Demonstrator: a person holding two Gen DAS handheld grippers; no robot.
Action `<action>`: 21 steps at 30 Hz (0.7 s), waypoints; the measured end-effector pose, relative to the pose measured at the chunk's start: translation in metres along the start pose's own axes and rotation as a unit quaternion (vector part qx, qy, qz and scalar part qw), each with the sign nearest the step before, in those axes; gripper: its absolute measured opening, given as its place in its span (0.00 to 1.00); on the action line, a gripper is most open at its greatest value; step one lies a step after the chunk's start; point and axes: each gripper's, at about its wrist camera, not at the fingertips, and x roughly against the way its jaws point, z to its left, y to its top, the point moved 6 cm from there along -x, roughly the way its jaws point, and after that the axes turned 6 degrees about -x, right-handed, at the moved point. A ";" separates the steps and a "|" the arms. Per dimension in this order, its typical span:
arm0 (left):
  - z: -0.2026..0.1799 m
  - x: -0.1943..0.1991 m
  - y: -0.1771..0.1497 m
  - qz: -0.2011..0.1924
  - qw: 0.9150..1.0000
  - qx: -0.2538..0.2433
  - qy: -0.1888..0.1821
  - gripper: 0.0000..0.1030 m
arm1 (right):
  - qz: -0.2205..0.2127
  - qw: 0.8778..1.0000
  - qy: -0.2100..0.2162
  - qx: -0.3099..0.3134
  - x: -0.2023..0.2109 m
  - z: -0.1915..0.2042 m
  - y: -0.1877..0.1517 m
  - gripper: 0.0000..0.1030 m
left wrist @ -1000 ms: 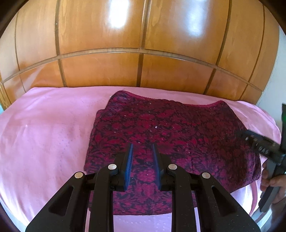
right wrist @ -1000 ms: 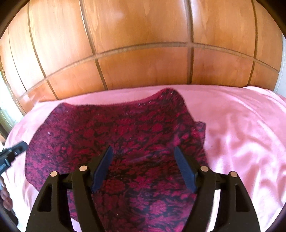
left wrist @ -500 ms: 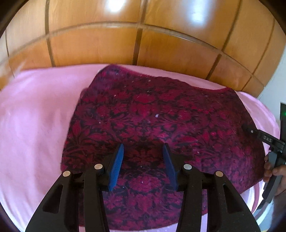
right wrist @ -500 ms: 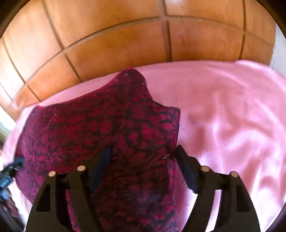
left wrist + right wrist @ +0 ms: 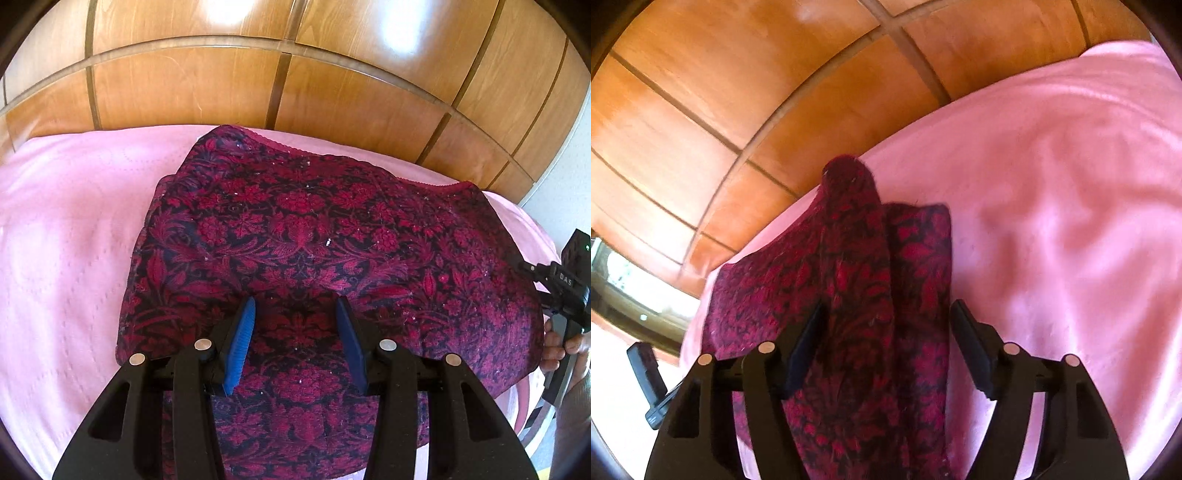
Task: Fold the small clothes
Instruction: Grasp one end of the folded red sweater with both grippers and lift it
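A dark red floral garment (image 5: 314,236) lies folded on a pink bed cover (image 5: 66,258). My left gripper (image 5: 295,317) hovers open over the garment's near middle, blue pads apart, holding nothing. My right gripper (image 5: 886,321) is open over the garment's right edge (image 5: 916,266), where the cloth shows as stacked layers with a raised corner at the far end; the view is blurred and tilted. The right gripper also shows at the right edge of the left wrist view (image 5: 565,291), held by a hand.
A wooden panelled headboard (image 5: 258,81) stands behind the bed. Pink cover spreads left of the garment and to its right (image 5: 1071,221). The bed's right edge drops off near the hand (image 5: 554,347). The other gripper's body (image 5: 646,373) shows low left.
The left gripper opened wider and came closer over the garment. The right gripper swung right and tilted, now over the garment's right edge.
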 end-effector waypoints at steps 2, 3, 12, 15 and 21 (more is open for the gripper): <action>-0.001 0.000 0.000 0.000 1.000 -0.001 0.000 0.43 | 0.009 1.000 0.012 0.005 0.004 -0.002 -0.009 0.66; -0.001 0.000 0.000 0.000 1.000 -0.001 0.000 0.43 | 0.016 1.000 0.014 0.008 0.005 -0.004 -0.014 0.67; -0.003 -0.001 0.000 0.002 1.000 -0.007 0.007 0.43 | 0.069 0.995 0.068 0.004 0.019 -0.018 -0.052 0.67; -0.005 -0.001 0.000 0.002 1.000 -0.007 0.008 0.43 | 0.074 0.994 0.076 -0.006 0.019 -0.024 -0.057 0.67; -0.005 -0.002 0.000 0.003 1.000 -0.008 0.010 0.43 | 0.090 0.994 0.065 0.014 0.018 -0.016 -0.060 0.54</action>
